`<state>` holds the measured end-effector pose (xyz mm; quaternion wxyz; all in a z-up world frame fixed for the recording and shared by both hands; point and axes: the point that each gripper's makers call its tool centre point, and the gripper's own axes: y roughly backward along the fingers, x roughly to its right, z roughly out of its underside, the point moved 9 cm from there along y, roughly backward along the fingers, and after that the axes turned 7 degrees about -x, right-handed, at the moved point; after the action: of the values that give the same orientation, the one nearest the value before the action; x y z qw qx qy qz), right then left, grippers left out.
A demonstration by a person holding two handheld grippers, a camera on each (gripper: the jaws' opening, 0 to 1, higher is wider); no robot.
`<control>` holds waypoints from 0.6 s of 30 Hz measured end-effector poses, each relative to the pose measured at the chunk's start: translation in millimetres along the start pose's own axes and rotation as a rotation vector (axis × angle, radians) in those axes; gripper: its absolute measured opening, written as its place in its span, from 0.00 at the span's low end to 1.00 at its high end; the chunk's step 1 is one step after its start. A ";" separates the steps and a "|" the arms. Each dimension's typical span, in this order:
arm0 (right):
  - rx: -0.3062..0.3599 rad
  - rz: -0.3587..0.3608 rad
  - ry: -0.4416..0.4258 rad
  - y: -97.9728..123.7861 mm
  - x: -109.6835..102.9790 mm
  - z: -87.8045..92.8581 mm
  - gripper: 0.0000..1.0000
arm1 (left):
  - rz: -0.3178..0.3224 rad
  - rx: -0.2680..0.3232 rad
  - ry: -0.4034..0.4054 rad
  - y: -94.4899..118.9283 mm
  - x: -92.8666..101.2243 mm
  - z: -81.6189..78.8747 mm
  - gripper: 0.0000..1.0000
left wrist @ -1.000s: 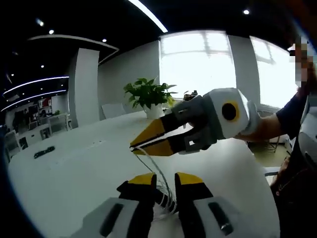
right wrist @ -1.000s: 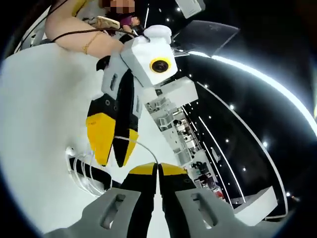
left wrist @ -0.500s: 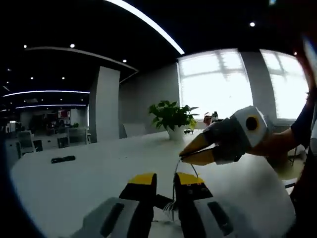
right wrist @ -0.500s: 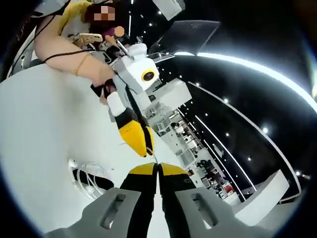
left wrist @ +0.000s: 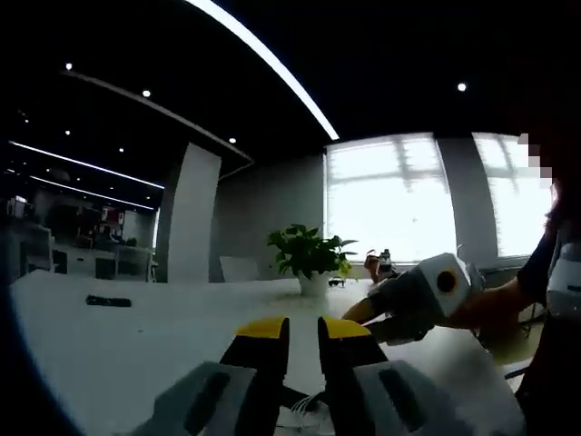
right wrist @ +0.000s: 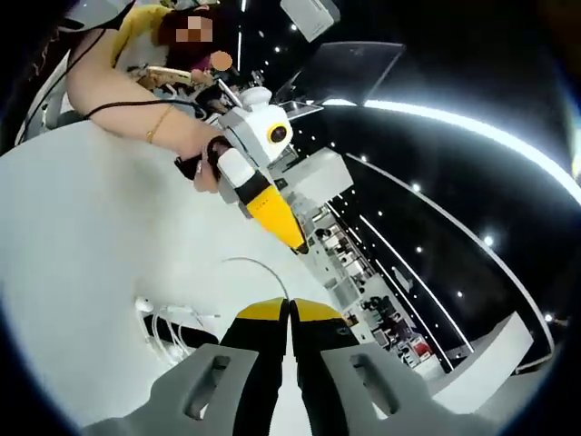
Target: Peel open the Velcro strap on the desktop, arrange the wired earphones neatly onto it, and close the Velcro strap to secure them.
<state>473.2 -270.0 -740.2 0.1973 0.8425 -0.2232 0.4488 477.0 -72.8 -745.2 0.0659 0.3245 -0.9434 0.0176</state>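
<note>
The white wired earphones (right wrist: 165, 320) lie coiled on the white desktop (right wrist: 82, 236), with the black Velcro strap (right wrist: 192, 336) at the coil. One thin cable (right wrist: 259, 267) arcs up from the desk into my right gripper (right wrist: 290, 307), whose jaws are shut on it. In the left gripper view that gripper (left wrist: 363, 313) hovers to the right above the desk. My left gripper (left wrist: 302, 329) has a narrow gap between its jaws and nothing in them. Through the gap I see part of the cable coil (left wrist: 309, 404). My left gripper (right wrist: 296, 243) hangs well above the coil.
A potted plant (left wrist: 307, 256) stands at the far side of the desktop (left wrist: 136, 336). A small black object (left wrist: 109, 301) lies far left. The person's arm (right wrist: 136, 86) reaches over the desk. Office furniture (right wrist: 363, 300) stands beyond the desk.
The two grippers have drawn apart: my left one has risen away from the coil and from my right one. The right stays shut on the cable.
</note>
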 end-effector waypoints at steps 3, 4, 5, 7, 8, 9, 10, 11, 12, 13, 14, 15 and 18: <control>0.045 -0.006 -0.058 1.5 2.3 1.2 0.05 | -0.068 -0.061 -0.044 -13.9 -6.5 9.0 0.15; 0.050 -0.009 -0.066 1.3 3.2 2.0 0.05 | -0.052 -0.072 -0.046 -20.0 -4.8 12.7 0.15; 0.053 -0.006 -0.074 1.0 4.1 2.6 0.05 | -0.018 -0.093 -0.044 -23.4 -1.9 15.8 0.15; 0.063 0.003 -0.092 0.7 5.7 3.4 0.05 | 0.066 -0.127 -0.049 -33.2 8.3 22.8 0.15; 0.068 0.002 -0.098 0.8 6.1 3.6 0.05 | 0.093 -0.148 -0.066 -36.9 13.1 25.8 0.15; 0.073 0.004 -0.104 1.0 6.3 3.8 0.05 | 0.117 -0.166 -0.064 -40.4 17.2 28.5 0.15; 0.077 0.004 -0.108 1.0 6.3 4.0 0.05 | 0.141 -0.181 -0.063 -43.2 20.7 30.9 0.15; 0.079 0.003 -0.108 1.0 6.0 4.2 0.05 | 0.160 -0.185 -0.069 -45.4 23.6 32.5 0.15; 0.078 0.003 -0.105 0.9 5.9 4.4 0.05 | 0.177 -0.190 -0.066 -46.3 25.9 34.4 0.15; 0.076 0.004 -0.103 1.1 5.8 5.0 0.05 | 0.187 -0.195 -0.054 -47.2 26.9 35.9 0.15; 0.078 0.004 -0.108 1.3 5.9 5.3 0.05 | 0.203 -0.191 -0.028 -47.9 28.3 37.8 0.15; 0.081 0.003 -0.111 1.6 5.7 5.4 0.05 | 0.220 -0.188 -0.008 -48.9 29.6 39.0 0.15; 0.082 0.005 -0.113 1.8 5.5 6.1 0.05 | 0.235 -0.191 0.014 -52.7 30.4 42.8 0.15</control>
<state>479.1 -275.9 -738.5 0.1487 0.8733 -0.2176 0.4097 480.8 -136.2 -784.0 0.1005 0.2037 -0.9719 -0.0622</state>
